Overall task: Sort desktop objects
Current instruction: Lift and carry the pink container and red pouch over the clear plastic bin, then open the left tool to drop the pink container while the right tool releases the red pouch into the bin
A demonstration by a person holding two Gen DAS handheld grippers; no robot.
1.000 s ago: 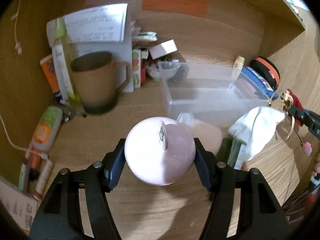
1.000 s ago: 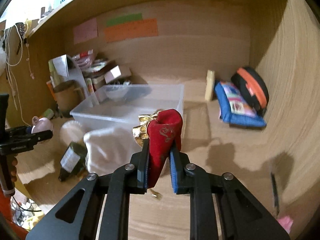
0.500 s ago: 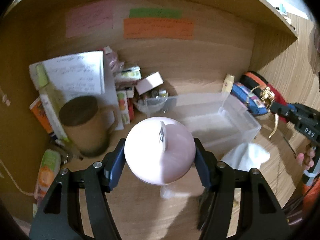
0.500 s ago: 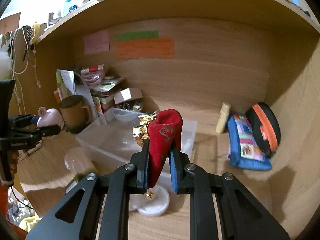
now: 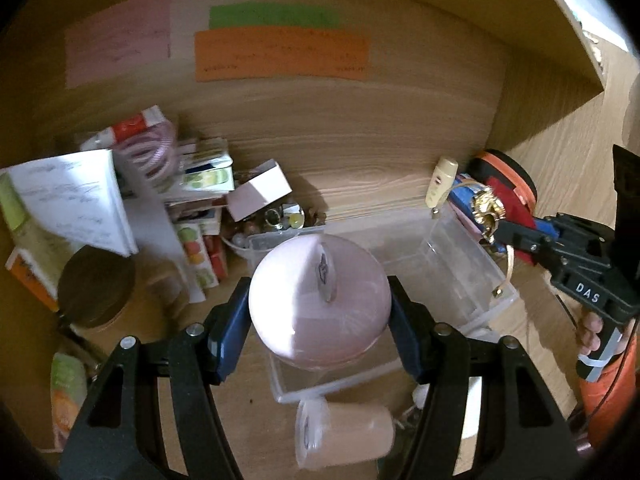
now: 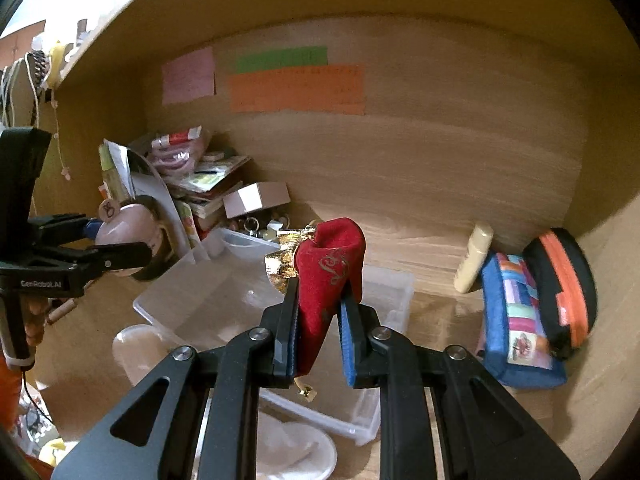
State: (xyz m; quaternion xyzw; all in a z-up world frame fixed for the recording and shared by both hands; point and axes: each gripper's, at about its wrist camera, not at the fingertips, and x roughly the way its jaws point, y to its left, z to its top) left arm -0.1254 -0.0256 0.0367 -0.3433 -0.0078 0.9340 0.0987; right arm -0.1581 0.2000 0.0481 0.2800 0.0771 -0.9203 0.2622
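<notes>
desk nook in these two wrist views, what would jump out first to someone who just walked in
First, the two held things: the left gripper is clamped on a round pink container, and the right gripper pinches a red velvet pouch with gold trim. Both hang above a clear plastic bin in the middle of the desk. Behind, pink, green and orange paper notes stand out on the wooden back wall.
</notes>
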